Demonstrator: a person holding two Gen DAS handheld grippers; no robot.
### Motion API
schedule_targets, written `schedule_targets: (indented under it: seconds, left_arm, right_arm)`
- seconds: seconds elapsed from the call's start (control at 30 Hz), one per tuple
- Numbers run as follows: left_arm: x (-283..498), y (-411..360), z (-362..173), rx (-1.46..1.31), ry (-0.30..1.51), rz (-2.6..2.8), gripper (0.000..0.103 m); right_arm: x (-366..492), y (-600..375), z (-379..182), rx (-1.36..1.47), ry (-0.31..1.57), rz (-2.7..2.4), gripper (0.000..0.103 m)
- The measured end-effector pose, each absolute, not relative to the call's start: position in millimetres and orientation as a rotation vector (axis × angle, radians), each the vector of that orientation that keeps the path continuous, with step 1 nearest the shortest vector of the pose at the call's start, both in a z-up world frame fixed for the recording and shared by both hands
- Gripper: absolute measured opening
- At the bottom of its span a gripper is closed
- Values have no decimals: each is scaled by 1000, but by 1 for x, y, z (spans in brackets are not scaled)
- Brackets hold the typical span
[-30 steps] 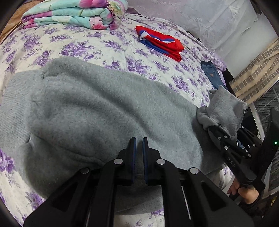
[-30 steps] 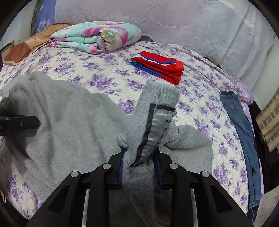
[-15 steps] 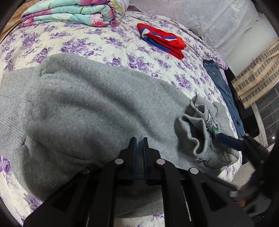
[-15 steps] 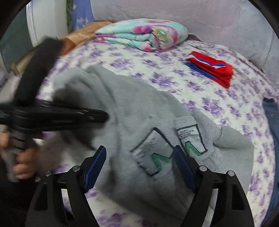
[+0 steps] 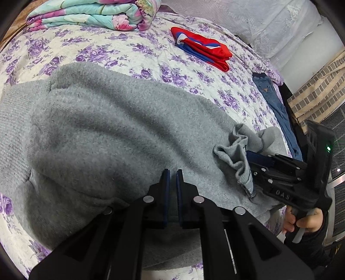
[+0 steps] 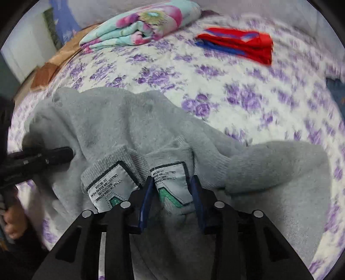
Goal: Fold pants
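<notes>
Grey fleece pants (image 5: 112, 133) lie spread over the floral quilt (image 5: 133, 49), filling the space ahead of both grippers. The left gripper (image 5: 171, 172) is clenched, its blue pads nearly touching over the near edge of the cloth; whether any fabric sits between them cannot be told, but it looks placed to pin that edge while the other end is worked. Off to its right, the right gripper (image 6: 171, 183) has its jaws partly apart with the bunched cuffs (image 6: 170, 183) between them, one white care label (image 6: 170, 181) lying in the gap and another just left of it. The jaws look too wide to be pinching, so this is probably a loose hold or a fresh approach to gather both leg ends together, ready to carry them toward the waist. Well beyond both grippers sit a folded red garment (image 5: 202, 50) and a folded floral blanket (image 5: 94, 14); jeans (image 5: 278, 109) hang far right of the left gripper.
</notes>
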State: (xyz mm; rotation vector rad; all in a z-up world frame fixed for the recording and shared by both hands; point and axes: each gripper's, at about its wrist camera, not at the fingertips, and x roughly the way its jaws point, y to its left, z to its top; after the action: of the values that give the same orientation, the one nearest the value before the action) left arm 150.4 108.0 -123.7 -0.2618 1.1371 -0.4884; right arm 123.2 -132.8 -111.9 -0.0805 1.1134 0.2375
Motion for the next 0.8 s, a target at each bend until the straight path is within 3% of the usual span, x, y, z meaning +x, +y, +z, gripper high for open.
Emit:
schedule_targets:
  seconds: [0.2, 0.23, 0.33, 0.37, 0.57, 0.8]
  left_arm:
    - [129, 128, -91, -318, 1030, -530, 7]
    - [120, 138, -80, -330, 990, -522, 13]
    - [95, 168, -54, -371, 900, -456, 51]
    - [89, 177, -50, -378, 885, -424, 55]
    - [62, 220, -69, -520, 939, -305, 62]
    - [62, 208, -117, -690, 1016, -295, 73]
  right_arm:
    - [105, -166, -57, 85, 1018, 316, 40]
    - [96, -179, -43, 113, 968, 313, 47]
    - [74, -213, -18, 188, 863, 270, 54]
    - [68, -221, -15, 210, 846, 263, 54]
    - [48, -230, -30, 270, 856, 317, 54]
    - [29, -216, -39, 247, 876, 403, 54]
